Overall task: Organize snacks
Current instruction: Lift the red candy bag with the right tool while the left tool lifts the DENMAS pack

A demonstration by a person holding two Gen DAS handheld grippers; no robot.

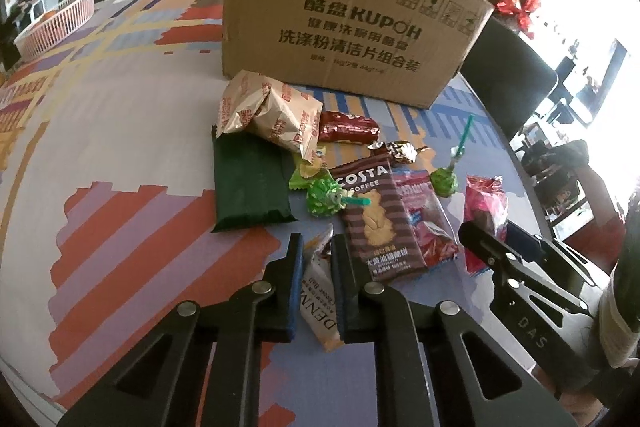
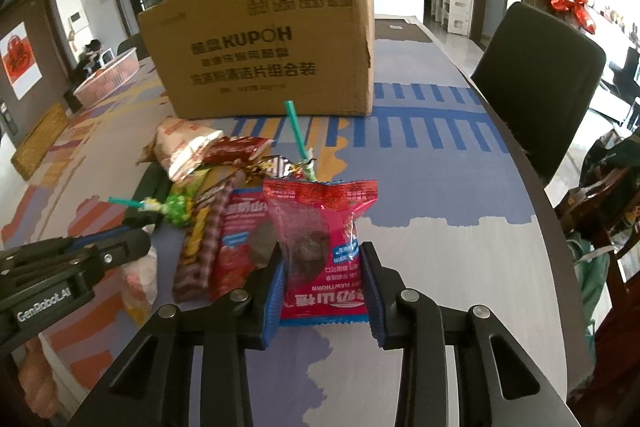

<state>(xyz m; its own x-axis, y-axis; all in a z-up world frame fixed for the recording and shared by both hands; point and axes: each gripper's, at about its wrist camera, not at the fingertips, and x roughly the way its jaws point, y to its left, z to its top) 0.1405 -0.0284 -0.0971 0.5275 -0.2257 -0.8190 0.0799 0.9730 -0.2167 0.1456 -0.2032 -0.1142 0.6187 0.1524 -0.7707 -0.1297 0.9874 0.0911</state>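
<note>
A pile of snacks lies on the patterned tablecloth (image 1: 120,131) in front of a cardboard box (image 1: 340,15), which also shows in the right wrist view (image 2: 264,51). My left gripper (image 1: 316,247) is shut on a white snack packet (image 1: 320,291). Beside it lie a brown Costa biscuit pack (image 1: 376,223), a dark green pack (image 1: 248,187), beige wrappers (image 1: 268,111) and green lollipops (image 1: 324,197). My right gripper (image 2: 322,255) is closed on a red hawthorn packet (image 2: 324,243), which stands upright between its fingers. A second red pack (image 2: 236,247) lies to its left.
A pink plastic basket (image 1: 56,23) sits at the far left of the table. A black chair (image 2: 540,83) stands at the table's right edge. The left gripper's body (image 2: 68,267) reaches in from the left in the right wrist view.
</note>
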